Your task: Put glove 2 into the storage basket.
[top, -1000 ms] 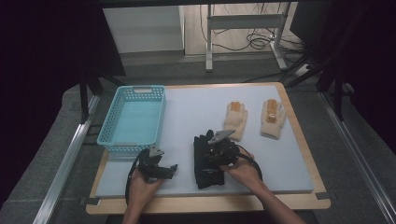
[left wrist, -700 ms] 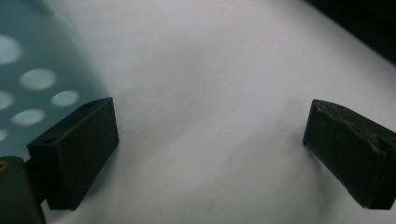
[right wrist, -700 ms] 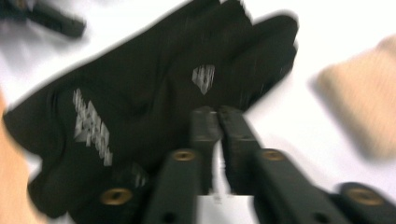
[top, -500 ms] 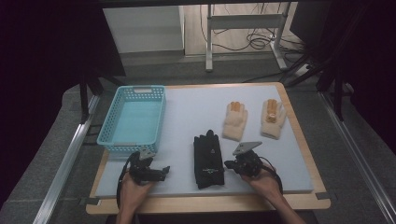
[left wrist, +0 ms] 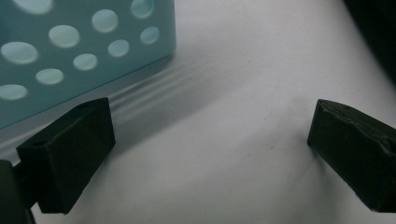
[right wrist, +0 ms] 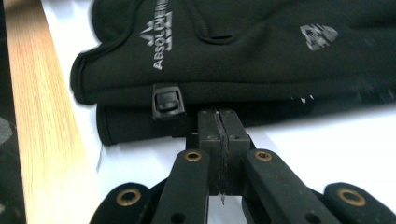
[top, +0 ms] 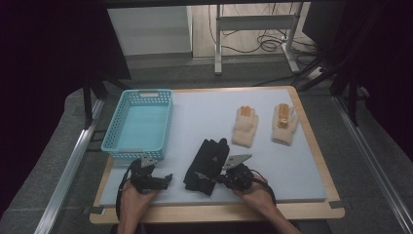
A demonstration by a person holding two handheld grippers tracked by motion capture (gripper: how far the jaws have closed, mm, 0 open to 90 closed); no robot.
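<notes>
A pair of black gloves (top: 207, 163) lies stacked on the white mat, with a logo and a small clip visible on them (right wrist: 243, 51). My right gripper (top: 220, 178) rests just right of the stack's near end. It is shut (right wrist: 219, 122), its tips against the edge of the lower glove with nothing between them. My left gripper (top: 165, 179) sits on the mat left of the gloves and near the basket's front corner. It is open wide (left wrist: 210, 154) over bare mat. Two cream gloves (top: 245, 126) (top: 285, 124) lie farther back on the right.
A light blue perforated basket (top: 139, 124) stands at the left of the mat, its wall (left wrist: 70, 51) close ahead of the left gripper. The wooden table edge (right wrist: 42, 140) runs along the near side. Metal frame legs and cables are beyond the table.
My right gripper has drawn back off the black gloves toward the near right and now sits beside them. My left gripper has shifted slightly left and nearer.
</notes>
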